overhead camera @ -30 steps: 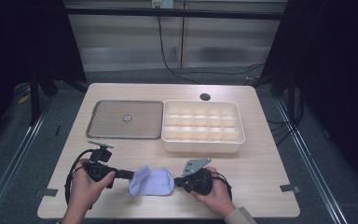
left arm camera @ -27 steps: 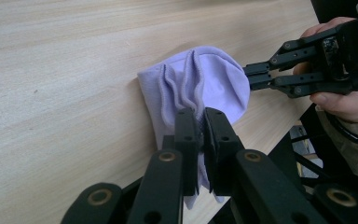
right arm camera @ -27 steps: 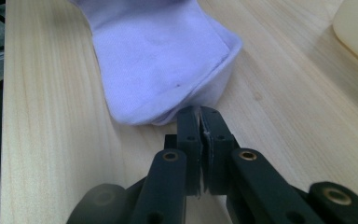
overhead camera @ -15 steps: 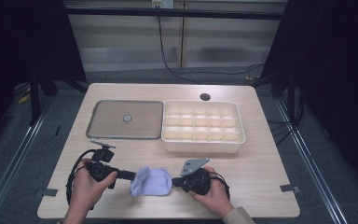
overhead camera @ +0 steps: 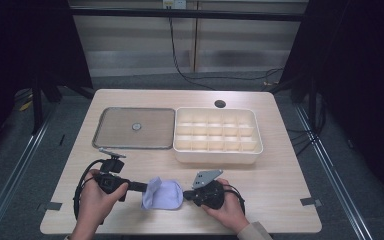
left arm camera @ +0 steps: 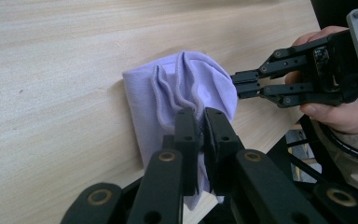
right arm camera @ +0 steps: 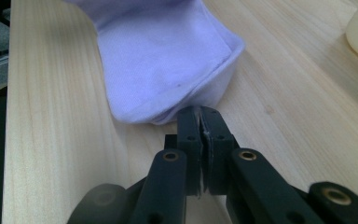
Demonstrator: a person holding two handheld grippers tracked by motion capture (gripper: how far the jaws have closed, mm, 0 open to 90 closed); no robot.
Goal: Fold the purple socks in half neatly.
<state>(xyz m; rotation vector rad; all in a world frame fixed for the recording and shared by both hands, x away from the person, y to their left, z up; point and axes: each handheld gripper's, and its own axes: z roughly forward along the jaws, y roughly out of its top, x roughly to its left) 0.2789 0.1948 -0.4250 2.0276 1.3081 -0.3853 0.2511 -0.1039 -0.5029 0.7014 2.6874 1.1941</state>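
Near the table's front edge, your left gripper stays clamped on the bunched lilac cloth, now narrower; your right gripper pinches its opposite edge, folding apparently underway.

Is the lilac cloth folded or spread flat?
Folded. The lilac cloth lies doubled with layered edges showing at its corner, and it puckers into ridges where the left tool pinches it.
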